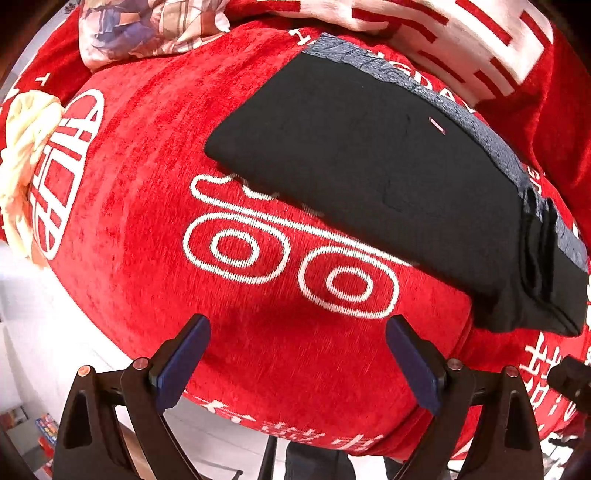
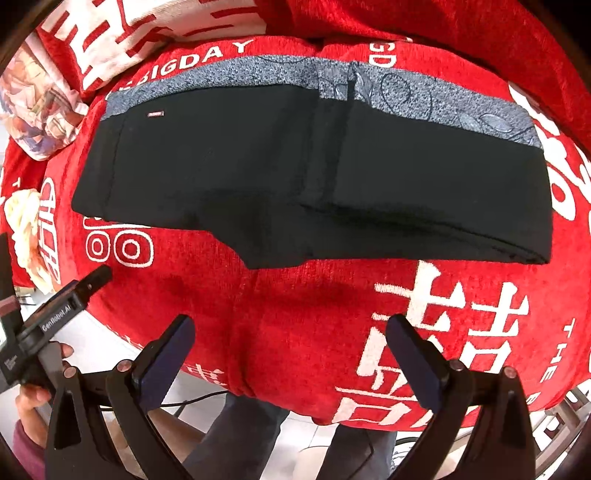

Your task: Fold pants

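The black pants with a grey patterned waistband [image 2: 314, 173] lie folded into a long flat bundle on the red chenille cover with white lettering and double-ring motifs [image 2: 295, 317], which is spread over a rounded cushion-like surface. Their waistband edge runs along the far side, just below the white "BIGDAY" lettering, and a small pale label sits near the bundle's far left corner. In the left wrist view the same pants [image 1: 388, 192] stretch diagonally from the centre to the right edge, covering part of a white motif on the cover [image 1: 147, 332].

The left gripper [image 1: 297, 354] hovers over the near edge of the cover, short of the pants and not touching them; its two blue-padded fingers [image 1: 183, 363] are spread wide with nothing between them. The right gripper [image 2: 291, 354] is posed the same way, near side of the pants, fingers parted and empty, above bare red fabric. From the right wrist view the left tool's black body is seen at the left, well to the left of the pants, gripped from below by the person's left hand [image 2: 31, 391] with a purple sleeve at the wrist.

A patterned pastel cloth [image 1: 147, 26] and a cream ruffled fabric [image 1: 26, 166] lie beyond the left end of the pants.
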